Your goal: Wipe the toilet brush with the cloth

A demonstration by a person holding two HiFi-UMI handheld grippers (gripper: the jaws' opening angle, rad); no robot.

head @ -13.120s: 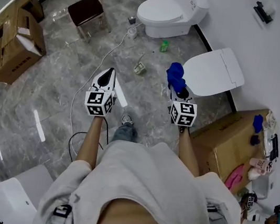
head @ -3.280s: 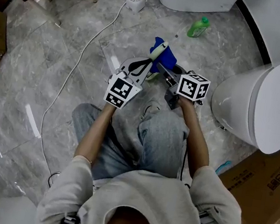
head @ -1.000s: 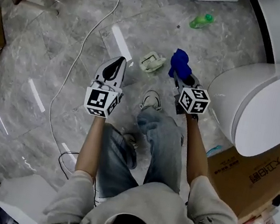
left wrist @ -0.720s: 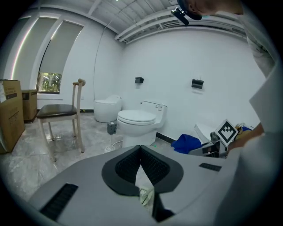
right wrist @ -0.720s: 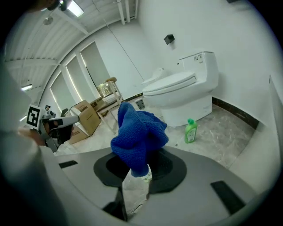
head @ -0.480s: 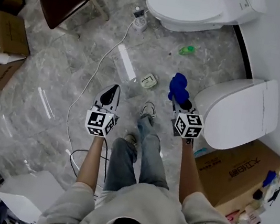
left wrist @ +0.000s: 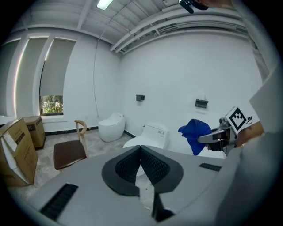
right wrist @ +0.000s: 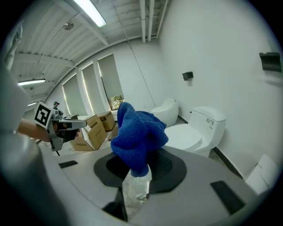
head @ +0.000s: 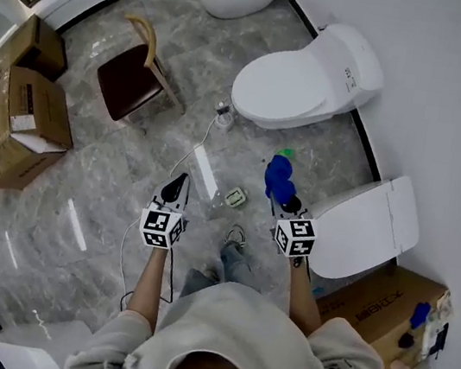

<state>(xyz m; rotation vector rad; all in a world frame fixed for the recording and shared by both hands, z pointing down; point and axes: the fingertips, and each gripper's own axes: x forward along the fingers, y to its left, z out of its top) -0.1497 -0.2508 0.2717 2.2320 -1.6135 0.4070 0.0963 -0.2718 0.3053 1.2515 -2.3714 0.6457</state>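
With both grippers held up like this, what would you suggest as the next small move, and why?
Probably lower the right gripper and set the cloth down. The brush is back on the floor after being wiped moments ago, and the left gripper is shut and empty, so the wiping looks done.

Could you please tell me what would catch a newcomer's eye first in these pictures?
The bright blue cloth stands out first, bunched up and clamped in the right gripper above the grey marble floor. Next come the white toilets lined along the wall, and a brown-seated chair at the left. The left gripper is shut on nothing.
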